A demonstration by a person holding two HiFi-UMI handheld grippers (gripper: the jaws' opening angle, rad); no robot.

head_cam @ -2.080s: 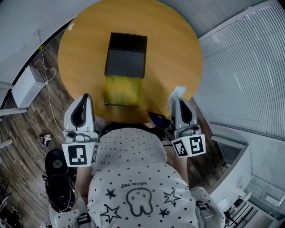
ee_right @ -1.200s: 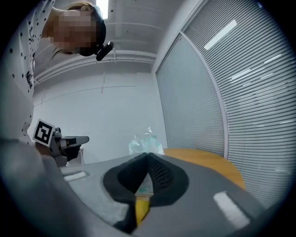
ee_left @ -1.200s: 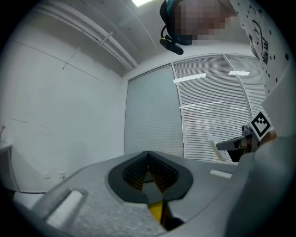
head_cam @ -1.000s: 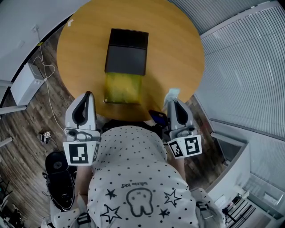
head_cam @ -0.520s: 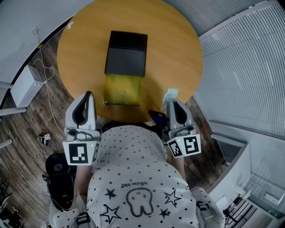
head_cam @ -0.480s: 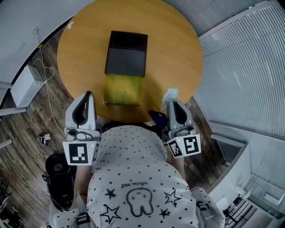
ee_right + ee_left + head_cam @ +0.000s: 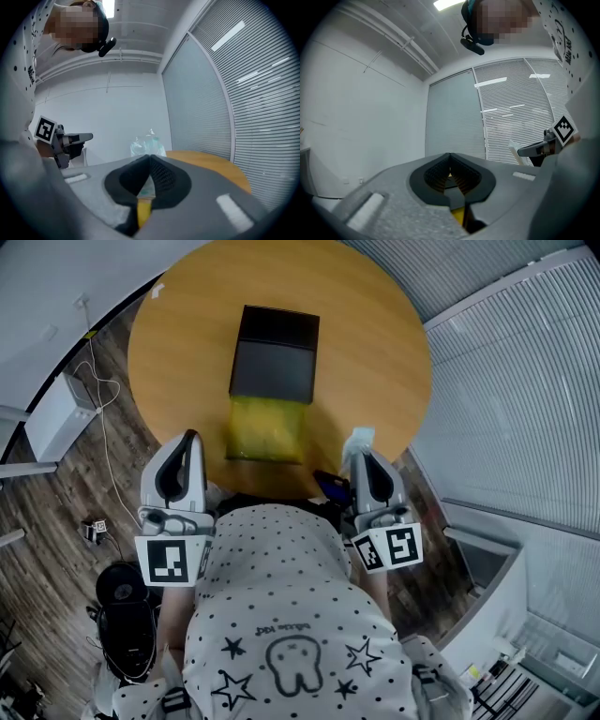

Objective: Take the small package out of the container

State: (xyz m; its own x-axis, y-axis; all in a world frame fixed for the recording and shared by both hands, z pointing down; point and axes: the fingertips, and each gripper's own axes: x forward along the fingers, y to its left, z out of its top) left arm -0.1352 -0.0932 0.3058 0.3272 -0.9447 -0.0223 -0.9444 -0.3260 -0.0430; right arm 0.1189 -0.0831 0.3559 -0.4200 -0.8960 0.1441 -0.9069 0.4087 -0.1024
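One small package (image 7: pixel 147 140) juts lengthwise out of right gripper (image 7: pixel 149 158).

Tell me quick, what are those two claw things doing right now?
Left gripper: shut, nothing between its jaws.
Right gripper: shut on a small clear package.

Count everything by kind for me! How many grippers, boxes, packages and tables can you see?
Grey hand-held grippers: 2, the left gripper and the right gripper
Black rectangular box: 1
Yellow rectangular piece at the box's near end: 1
Small pale crinkly plastic package, in the right gripper's jaws: 1
Round wooden table: 1
Total: 6
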